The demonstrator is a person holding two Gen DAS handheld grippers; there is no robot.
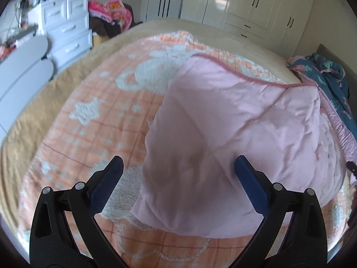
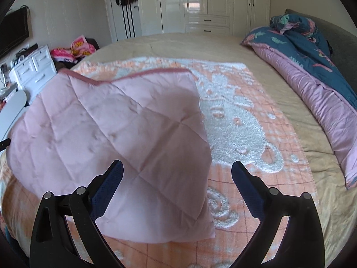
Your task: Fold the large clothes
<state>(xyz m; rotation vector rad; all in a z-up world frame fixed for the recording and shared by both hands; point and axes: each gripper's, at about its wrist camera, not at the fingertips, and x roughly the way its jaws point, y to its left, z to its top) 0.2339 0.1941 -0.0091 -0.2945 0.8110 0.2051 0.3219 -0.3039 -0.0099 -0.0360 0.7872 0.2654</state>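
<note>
Over the orange-and-white blanket (image 1: 89, 116) in the left wrist view, the pink quilt (image 1: 234, 122) lies folded into a thick rectangle, and the left gripper (image 1: 178, 167) hangs spread wide above its near corner, holding nothing. From the right wrist view the quilt (image 2: 122, 122) looks likewise bundled; the right gripper (image 2: 177, 169) gapes empty above its near edge. Folding seems nearly finished, perhaps one more fold left.

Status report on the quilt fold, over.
Left gripper open, right gripper open, both empty. Pink quilt folded on orange blanket. Nothing in the way.
</note>
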